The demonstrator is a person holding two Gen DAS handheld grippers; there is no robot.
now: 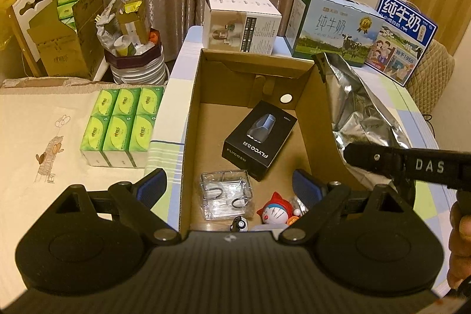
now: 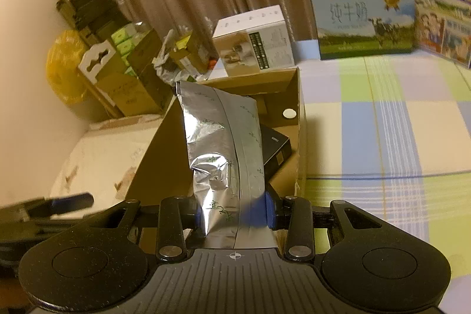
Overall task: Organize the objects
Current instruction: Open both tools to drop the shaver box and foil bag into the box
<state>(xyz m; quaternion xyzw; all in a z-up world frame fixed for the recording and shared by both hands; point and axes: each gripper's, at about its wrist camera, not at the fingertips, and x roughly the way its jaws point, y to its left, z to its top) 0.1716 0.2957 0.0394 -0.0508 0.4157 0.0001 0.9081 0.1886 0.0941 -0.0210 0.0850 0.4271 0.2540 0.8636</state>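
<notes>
A: Landmark is the open cardboard box [image 1: 250, 119] on the checked tablecloth [image 2: 382, 122]. Where is the silver foil bag [image 2: 223, 155] against it?

B: Over the box's right-hand wall, hanging above the opening. The right gripper [image 2: 235, 214] is clamped on its lower end; both blue pads press into the foil, and the bag stands up and away from the fingers, tilting toward the box's far end. From the left wrist view the same bag [image 1: 359, 114] rises along the outside of that right wall.

A: Touching the box?

B: Cannot tell for sure; the right wrist view is motion-blurred there. It overlaps the rim.

A: Left gripper [image 1: 232, 190]?

B: Fingers spread wide, nothing between them. It hovers over the box's near end.

A: Contents of the box?

B: Black Flyco carton [image 1: 259, 137] near the middle, lying at an angle. At the near end, a clear plastic case [image 1: 226, 196], a red-and-blue cat figure [image 1: 272, 209] just right of it, and a small black-and-white piece [image 1: 239, 224] at the near edge.

A: Around the box?

B: Green tissue packs [image 1: 120, 125] to its left on the cream cloth. Beyond its far wall, a white carton [image 1: 241, 24]; two milk cartons [image 1: 332, 25] to the right of that.
</notes>
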